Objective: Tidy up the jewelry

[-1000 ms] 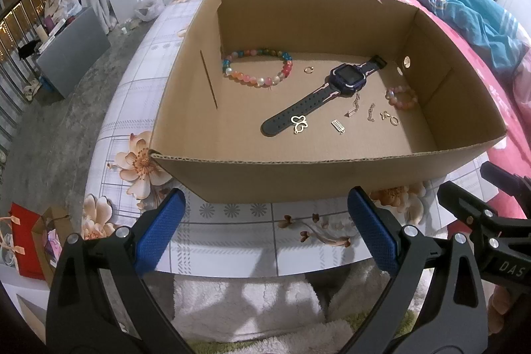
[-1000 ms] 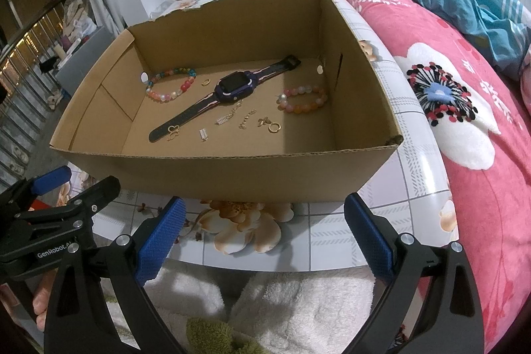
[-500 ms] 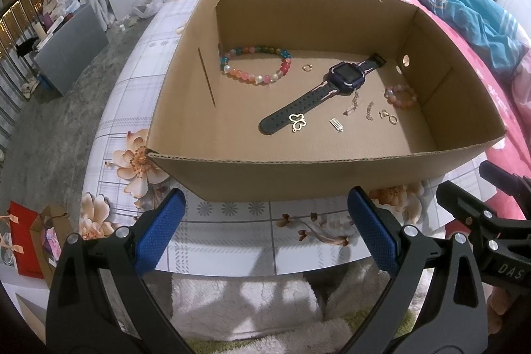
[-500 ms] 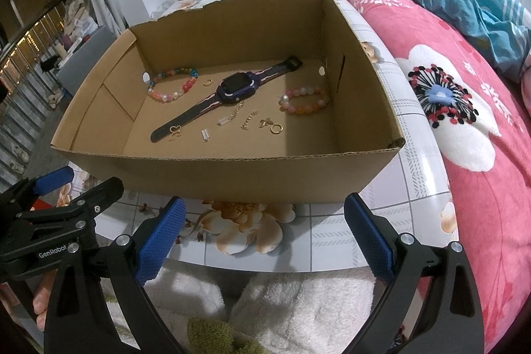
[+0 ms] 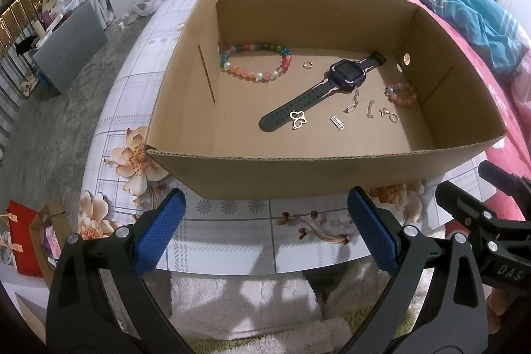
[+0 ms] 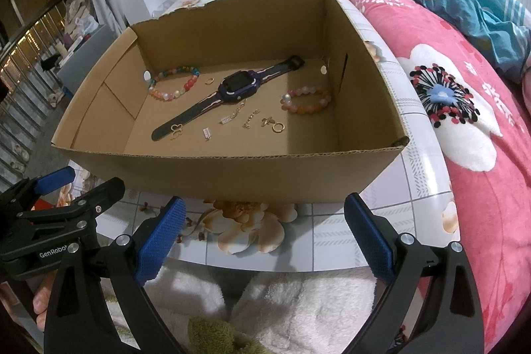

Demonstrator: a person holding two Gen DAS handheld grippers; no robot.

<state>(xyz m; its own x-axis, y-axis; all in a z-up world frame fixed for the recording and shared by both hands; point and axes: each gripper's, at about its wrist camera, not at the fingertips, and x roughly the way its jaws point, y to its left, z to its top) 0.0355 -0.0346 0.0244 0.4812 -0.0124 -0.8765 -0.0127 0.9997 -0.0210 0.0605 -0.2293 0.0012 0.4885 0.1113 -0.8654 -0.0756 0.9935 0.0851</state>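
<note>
Little has moved since the earlier frames: both grippers hover short of the cardboard box's (image 5: 332,170) near wall, the left gripper (image 5: 265,231) and right gripper (image 6: 262,234) alike wide open and empty. Inside, beyond that wall, the watch (image 5: 323,88) lies mid-floor, its long axis running from near-left to the far right corner, face upward, probably nearer the right gripper. Small gold charms sit beside it, beaded bracelets toward the far corners.

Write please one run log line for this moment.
left hand-held gripper: open, empty | right hand-held gripper: open, empty | both before cardboard box | watch, bracelets, small charms inside box, untouched
</note>
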